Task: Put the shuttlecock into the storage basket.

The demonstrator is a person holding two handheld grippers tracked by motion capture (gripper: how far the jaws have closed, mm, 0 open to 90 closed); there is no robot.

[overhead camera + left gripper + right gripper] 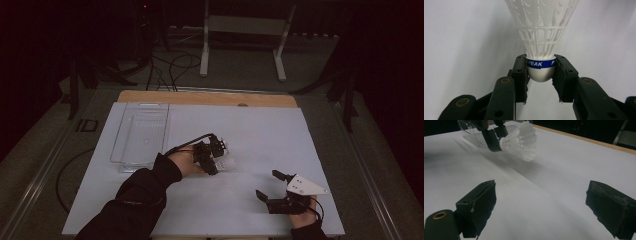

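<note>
Left gripper (pixel 541 72) clamps white plastic shuttlecock (pixel 541 37) by its blue-banded cork, sparing the skirt.
Right gripper (pixel 274 186), jaws wide and empty, waits at 5 o'clock.

There was one white plastic shuttlecock (pixel 541 37) with a blue band round its cork, and one clear plastic tray (pixel 140 131). Two black two-jaw grippers were counted, the left gripper (pixel 218 150) and the right gripper (pixel 268 186), over one white table (pixel 260 135).

Dim room, lit tabletop, slight blur
</note>
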